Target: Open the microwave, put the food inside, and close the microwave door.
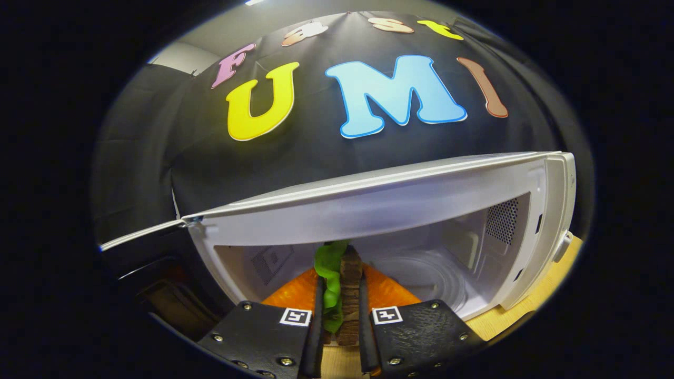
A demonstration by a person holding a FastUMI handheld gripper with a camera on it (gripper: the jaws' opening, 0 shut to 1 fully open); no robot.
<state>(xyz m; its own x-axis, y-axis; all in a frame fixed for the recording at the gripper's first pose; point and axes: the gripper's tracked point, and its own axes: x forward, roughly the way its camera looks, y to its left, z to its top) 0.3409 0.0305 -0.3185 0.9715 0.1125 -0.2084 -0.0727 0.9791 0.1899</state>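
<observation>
A white microwave (368,210) stands just ahead with its door (152,273) swung open to the left. Its cavity shows a glass turntable (426,276) and a vented right wall. My gripper (341,316) is shut on the food (342,284), a toy burger held on edge with orange buns, green lettuce and a brown patty. Both fingers press on its sides. The food sits at the cavity's mouth, left of the turntable's middle.
The microwave rests on a light wooden table (526,305), which shows at its right and under the fingers. The dark open door fills the space at the left. Black cloth wall rises behind the oven.
</observation>
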